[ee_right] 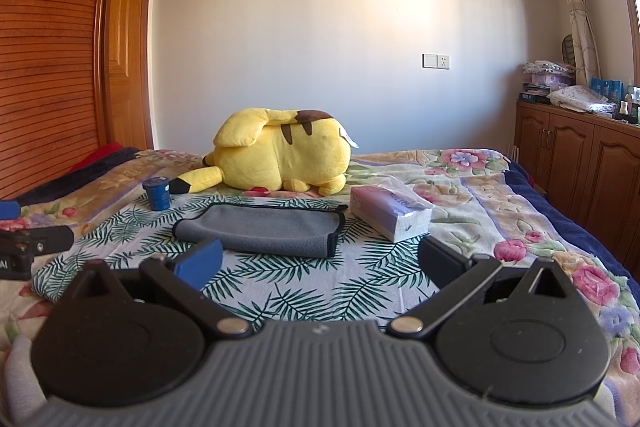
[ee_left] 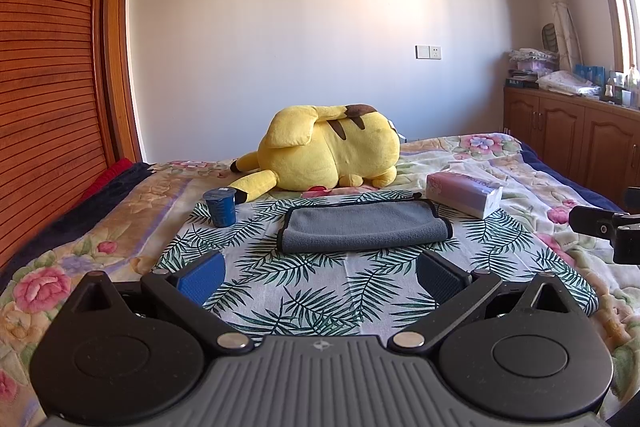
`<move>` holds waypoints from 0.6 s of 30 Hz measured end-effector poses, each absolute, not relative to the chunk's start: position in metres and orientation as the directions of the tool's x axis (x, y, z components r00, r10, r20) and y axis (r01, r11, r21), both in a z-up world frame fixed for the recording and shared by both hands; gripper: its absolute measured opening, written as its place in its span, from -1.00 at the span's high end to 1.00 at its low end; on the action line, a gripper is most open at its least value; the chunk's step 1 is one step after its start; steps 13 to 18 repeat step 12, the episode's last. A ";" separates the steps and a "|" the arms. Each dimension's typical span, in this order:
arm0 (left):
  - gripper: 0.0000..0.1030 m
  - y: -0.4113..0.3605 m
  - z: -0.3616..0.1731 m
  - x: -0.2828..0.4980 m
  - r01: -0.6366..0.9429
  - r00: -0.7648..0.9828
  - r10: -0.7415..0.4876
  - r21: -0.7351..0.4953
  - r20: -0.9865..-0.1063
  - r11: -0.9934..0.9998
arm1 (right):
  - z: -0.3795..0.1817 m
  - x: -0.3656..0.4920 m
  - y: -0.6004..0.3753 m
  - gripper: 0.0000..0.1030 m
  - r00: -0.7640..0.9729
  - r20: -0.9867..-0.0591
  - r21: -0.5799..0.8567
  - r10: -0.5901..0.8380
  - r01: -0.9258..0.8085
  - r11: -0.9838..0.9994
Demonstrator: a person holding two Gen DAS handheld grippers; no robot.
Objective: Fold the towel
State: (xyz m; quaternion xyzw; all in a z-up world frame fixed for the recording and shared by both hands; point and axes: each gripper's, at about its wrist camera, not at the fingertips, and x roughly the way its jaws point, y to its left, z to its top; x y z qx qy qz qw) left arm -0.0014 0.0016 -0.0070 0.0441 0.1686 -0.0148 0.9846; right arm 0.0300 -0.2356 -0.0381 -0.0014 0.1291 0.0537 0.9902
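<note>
A grey towel (ee_left: 362,227) with black edging lies folded in half on a leaf-print cloth (ee_left: 320,291) on the bed. It also shows in the right wrist view (ee_right: 260,229). My left gripper (ee_left: 320,277) is open and empty, held a short way in front of the towel, apart from it. My right gripper (ee_right: 320,265) is open and empty too, near the towel's front right part, not touching it. Part of the right gripper shows at the right edge of the left wrist view (ee_left: 608,227). Part of the left gripper shows at the left edge of the right wrist view (ee_right: 24,247).
A yellow plush toy (ee_left: 328,147) lies behind the towel. A blue cup (ee_left: 220,207) stands at the cloth's far left corner. A tissue pack (ee_left: 464,193) lies at its far right. A wooden wardrobe (ee_left: 48,67) is on the left, wooden cabinets (ee_left: 580,143) on the right.
</note>
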 end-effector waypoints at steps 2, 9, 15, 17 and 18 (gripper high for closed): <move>-1.00 0.002 -0.007 -0.002 0.044 0.943 -0.015 0.082 -0.333 0.996 | -0.038 0.030 -0.236 -1.00 0.961 -0.256 0.011 0.106 -0.106 0.994; -1.00 0.002 -0.009 -0.002 0.044 0.943 -0.013 0.084 -0.334 0.995 | -0.038 0.030 -0.235 -1.00 0.961 -0.256 0.011 0.106 -0.107 0.994; -1.00 0.002 -0.010 -0.002 0.045 0.942 -0.015 0.083 -0.335 0.995 | -0.038 0.030 -0.235 -1.00 0.961 -0.256 0.011 0.106 -0.107 0.994; -1.00 0.002 -0.010 -0.002 0.045 0.942 -0.015 0.083 -0.335 0.995 | -0.038 0.030 -0.235 -1.00 0.961 -0.256 0.011 0.106 -0.107 0.994; -1.00 0.002 -0.010 -0.002 0.045 0.942 -0.015 0.083 -0.335 0.995 | -0.038 0.030 -0.235 -1.00 0.961 -0.256 0.011 0.106 -0.107 0.994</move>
